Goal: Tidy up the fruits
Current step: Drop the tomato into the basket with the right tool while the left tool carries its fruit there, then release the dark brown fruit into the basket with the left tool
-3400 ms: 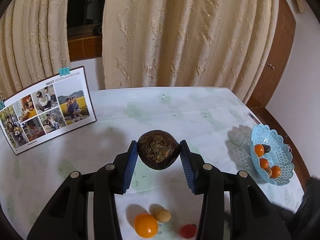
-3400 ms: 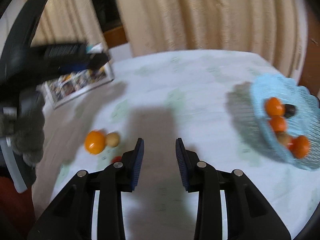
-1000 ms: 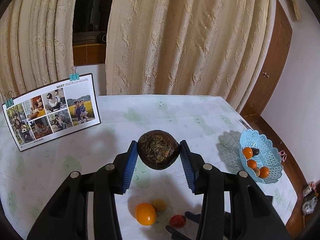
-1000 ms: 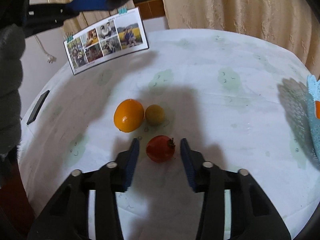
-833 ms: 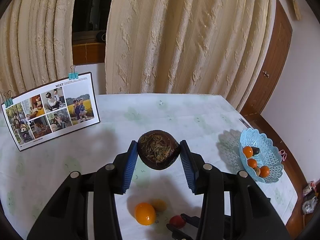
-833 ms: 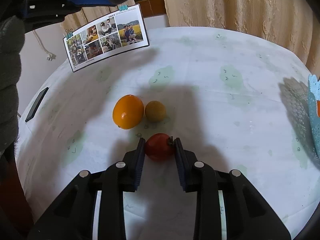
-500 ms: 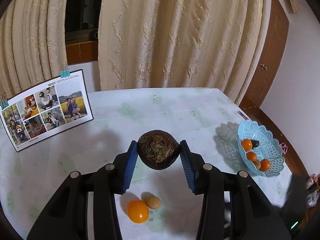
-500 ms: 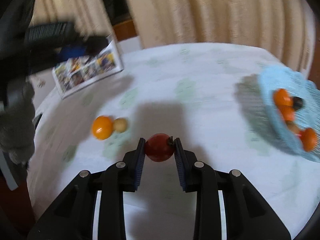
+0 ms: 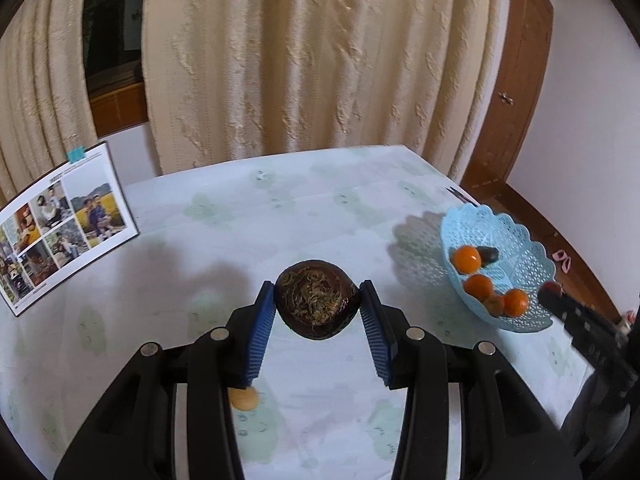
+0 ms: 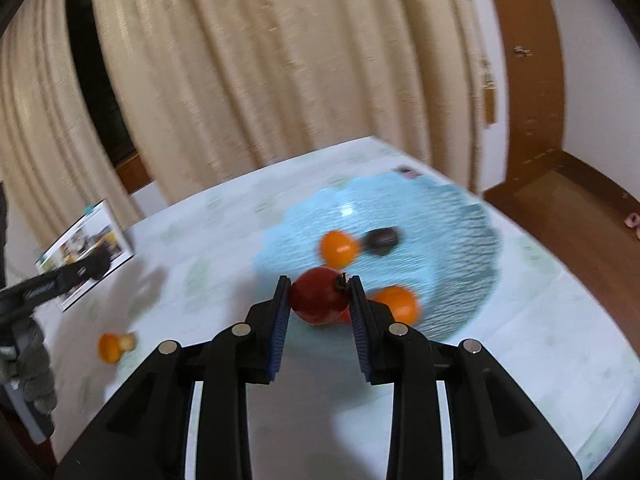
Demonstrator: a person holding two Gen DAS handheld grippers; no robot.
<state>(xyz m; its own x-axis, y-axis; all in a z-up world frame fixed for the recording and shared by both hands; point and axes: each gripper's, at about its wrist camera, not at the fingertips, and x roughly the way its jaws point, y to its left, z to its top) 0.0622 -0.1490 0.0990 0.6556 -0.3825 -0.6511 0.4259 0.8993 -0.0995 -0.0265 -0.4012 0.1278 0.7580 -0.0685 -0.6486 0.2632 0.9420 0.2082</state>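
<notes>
My left gripper [image 9: 318, 308] is shut on a dark brown round fruit [image 9: 316, 305] and holds it above the table. My right gripper [image 10: 319, 300] is shut on a red tomato [image 10: 319, 299] and holds it over the near edge of the light blue lattice basket [image 10: 440, 216]. The basket holds several orange fruits [image 10: 338, 247] and a dark fruit [image 10: 383, 239]. In the left wrist view the basket [image 9: 520, 240] sits at the right, with the right gripper [image 9: 554, 294] beside it. An orange [image 10: 109, 347] and a small yellow-brown fruit [image 10: 128, 341] lie on the table.
A clipped photo calendar [image 9: 60, 224] stands at the table's back left. The table has a pale green patterned cloth [image 9: 280, 216]. Cream curtains [image 9: 320, 60] hang behind it and a wooden door [image 9: 516, 92] is at the right. The small yellow-brown fruit [image 9: 243, 399] shows under my left gripper.
My right gripper closed on the tomato, lifted it and carried it right to the basket. My left gripper kept the dark fruit and turned slightly right.
</notes>
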